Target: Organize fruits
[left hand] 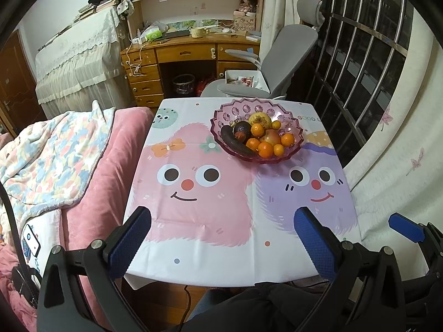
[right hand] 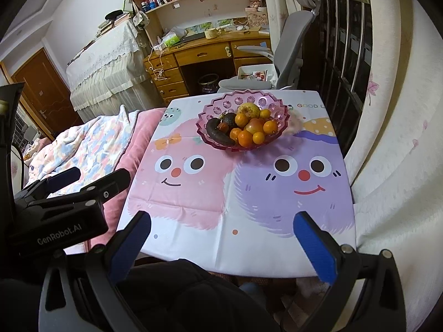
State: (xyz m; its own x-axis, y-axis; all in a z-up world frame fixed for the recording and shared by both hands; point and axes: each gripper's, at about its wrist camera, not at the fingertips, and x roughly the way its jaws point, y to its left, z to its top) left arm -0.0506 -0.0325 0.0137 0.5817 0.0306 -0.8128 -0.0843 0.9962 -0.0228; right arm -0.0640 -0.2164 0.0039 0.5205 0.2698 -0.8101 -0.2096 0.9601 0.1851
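Both the left hand-held gripper (left hand: 223, 238) and right hand-held gripper (right hand: 221, 242) are hovering spread apart and empty, while oranges, apples and dark fruits (left hand: 259, 137) are sitting piled together in the scalloped pink glass bowl (left hand: 296, 131) at the bench's (left hand: 205, 221) far side.

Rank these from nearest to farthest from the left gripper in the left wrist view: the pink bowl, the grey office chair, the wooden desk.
From the left gripper, open over the table's near edge:
1. Pink bowl, on the table's far right part.
2. Grey office chair, just past the table's far edge.
3. Wooden desk, at the back wall.
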